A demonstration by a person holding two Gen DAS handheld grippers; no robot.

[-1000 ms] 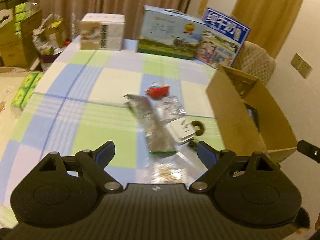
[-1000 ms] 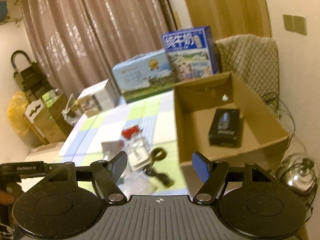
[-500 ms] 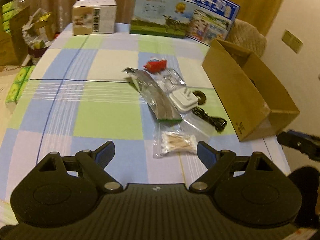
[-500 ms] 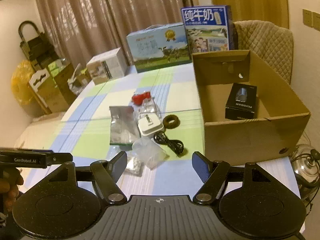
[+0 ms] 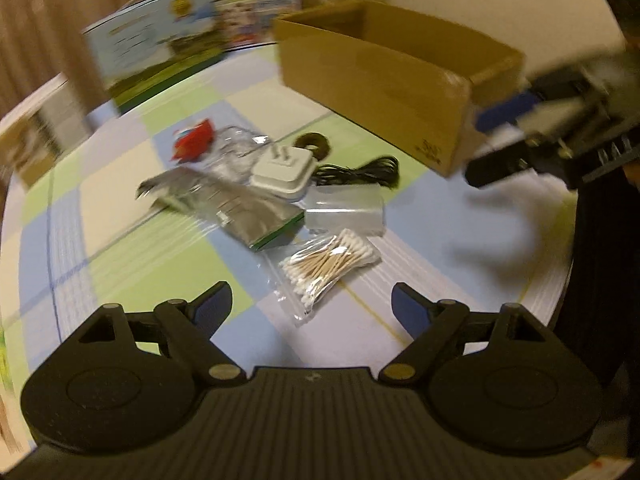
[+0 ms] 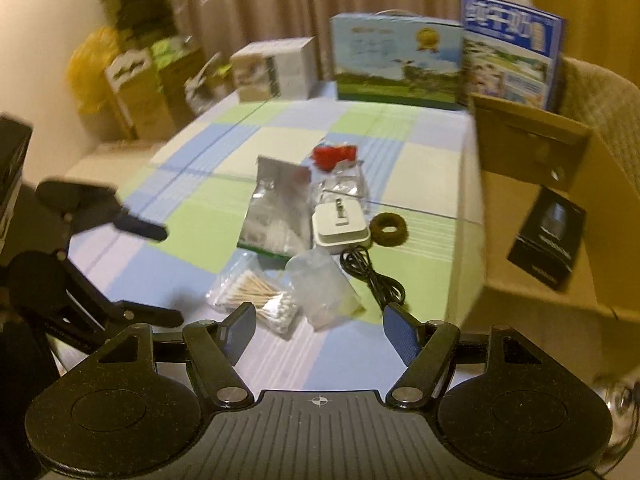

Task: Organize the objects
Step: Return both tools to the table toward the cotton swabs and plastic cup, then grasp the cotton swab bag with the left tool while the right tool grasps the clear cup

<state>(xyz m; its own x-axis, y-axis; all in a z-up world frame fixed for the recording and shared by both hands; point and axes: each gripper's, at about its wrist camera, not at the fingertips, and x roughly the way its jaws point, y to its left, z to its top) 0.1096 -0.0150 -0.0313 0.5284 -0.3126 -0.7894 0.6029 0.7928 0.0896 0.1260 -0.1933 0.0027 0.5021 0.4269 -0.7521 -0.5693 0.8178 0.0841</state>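
A heap of small items lies on the checked tablecloth: a bag of cotton swabs [image 5: 330, 266] [image 6: 258, 294], a silver pouch [image 5: 228, 204] [image 6: 278, 210], a white charger [image 5: 282, 168] [image 6: 340, 226], a black cable [image 5: 360, 172] [image 6: 372, 274], a clear bag [image 6: 322, 290], a dark ring [image 6: 388, 230] and a red packet [image 5: 194, 144] [image 6: 334, 154]. An open cardboard box [image 5: 384, 80] [image 6: 532, 136] stands to their right and holds a black carton [image 6: 548, 236]. My left gripper [image 5: 312, 306] and right gripper [image 6: 318, 330] are open, empty, near the table's front edge.
Two milk cartons [image 6: 396, 64] [image 6: 512, 48] and a white box [image 6: 276, 68] stand along the far edge. A padded chair [image 6: 604, 116] is behind the cardboard box. Stacked cartons and a yellow bag [image 6: 86, 76] are on the floor at the left.
Both grippers have pulled back toward the table's near edge and swung; the left view now turns right toward the box. Nothing on the table has moved.
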